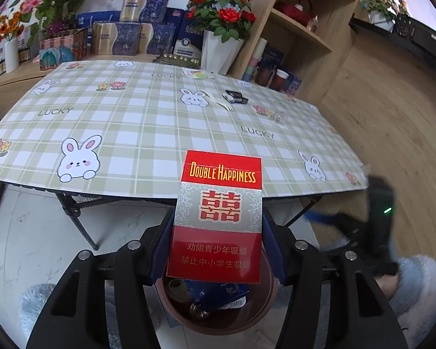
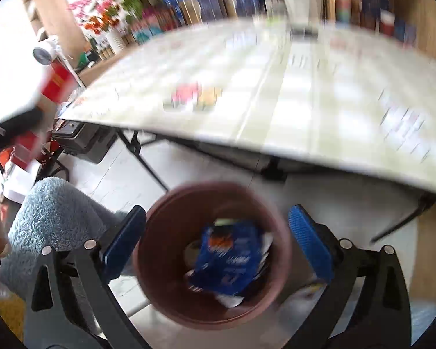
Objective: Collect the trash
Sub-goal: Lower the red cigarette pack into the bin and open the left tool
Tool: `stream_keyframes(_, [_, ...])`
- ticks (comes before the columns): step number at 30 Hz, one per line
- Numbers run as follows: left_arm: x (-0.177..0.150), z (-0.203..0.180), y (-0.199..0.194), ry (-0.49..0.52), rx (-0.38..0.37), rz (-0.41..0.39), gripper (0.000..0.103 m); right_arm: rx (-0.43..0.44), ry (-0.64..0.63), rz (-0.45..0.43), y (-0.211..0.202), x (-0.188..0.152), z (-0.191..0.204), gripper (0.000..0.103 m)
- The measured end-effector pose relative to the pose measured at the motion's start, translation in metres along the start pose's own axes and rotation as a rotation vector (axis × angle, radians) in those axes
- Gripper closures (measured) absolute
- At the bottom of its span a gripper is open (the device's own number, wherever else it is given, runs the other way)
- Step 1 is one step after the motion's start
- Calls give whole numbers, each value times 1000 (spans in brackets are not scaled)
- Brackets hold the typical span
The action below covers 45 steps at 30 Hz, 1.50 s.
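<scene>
My left gripper (image 1: 216, 250) is shut on a red Double Happiness cigarette pack (image 1: 218, 215) and holds it upright above a brown bin (image 1: 264, 305) on the floor. The bin holds a blue wrapper (image 1: 218, 293) and other scraps. In the blurred right wrist view my right gripper (image 2: 215, 235) is open and empty above the same bin (image 2: 160, 261), with the blue wrapper (image 2: 229, 258) inside. The red pack (image 2: 56, 83) shows at the far left there. On the table lie a black box (image 1: 235, 97), a plastic fork (image 1: 221, 103) and a small clear bottle (image 1: 277, 116).
The folding table (image 1: 130, 122) has a green checked cloth with rabbits. A white vase of red roses (image 1: 221, 52), boxes and flowers stand behind it. Wooden shelves (image 1: 302, 29) are at the right. A black case (image 2: 81, 139) sits under the table.
</scene>
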<state>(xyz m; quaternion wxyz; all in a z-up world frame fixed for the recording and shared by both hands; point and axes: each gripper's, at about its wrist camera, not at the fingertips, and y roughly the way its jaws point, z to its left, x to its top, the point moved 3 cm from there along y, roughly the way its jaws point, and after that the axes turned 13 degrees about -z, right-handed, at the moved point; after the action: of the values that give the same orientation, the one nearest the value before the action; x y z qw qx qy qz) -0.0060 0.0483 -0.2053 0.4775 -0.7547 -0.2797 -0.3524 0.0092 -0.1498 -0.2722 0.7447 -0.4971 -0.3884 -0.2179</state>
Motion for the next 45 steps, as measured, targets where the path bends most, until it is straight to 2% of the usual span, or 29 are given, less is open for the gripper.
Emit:
stream_keyframes(4, [-14, -10, 18, 69, -13, 48, 48, -81, -108, -124, -31, 19, -13, 6])
stream_keyframes(8, [-29, -18, 34, 130, -37, 89, 48, -124, -155, -212, -54, 24, -32, 6])
stream_keyframes(13, [-49, -29, 54, 225, -51, 133, 48, -181, -72, -252, -63, 21, -58, 6])
stream_keyframes(18, [-70, -33, 78, 303, -62, 165, 48, -308, -10, -313, -72, 17, -69, 6])
stream_keyframes(19, [-75, -33, 82, 313, -63, 173, 48, -310, 9, -320, -73, 15, -70, 6])
stream_keyframes(23, [-93, -26, 99, 338, -44, 220, 48, -313, 60, -294, -67, 13, -81, 6])
stream_keyframes(32, [-125, -25, 122, 392, -4, 338, 47, -349, 147, -297, -66, 8, -92, 6])
stream_keyframes(43, [-127, -26, 122, 394, -10, 343, 46, -343, 116, -279, -63, 8, -87, 6])
stream_keyframes(44, [-127, -26, 122, 393, -11, 344, 44, -344, 114, -277, -63, 8, -86, 6])
stream_keyframes(45, [-126, -26, 122, 391, -13, 341, 37, -344, 112, -275, -62, 8, -86, 6])
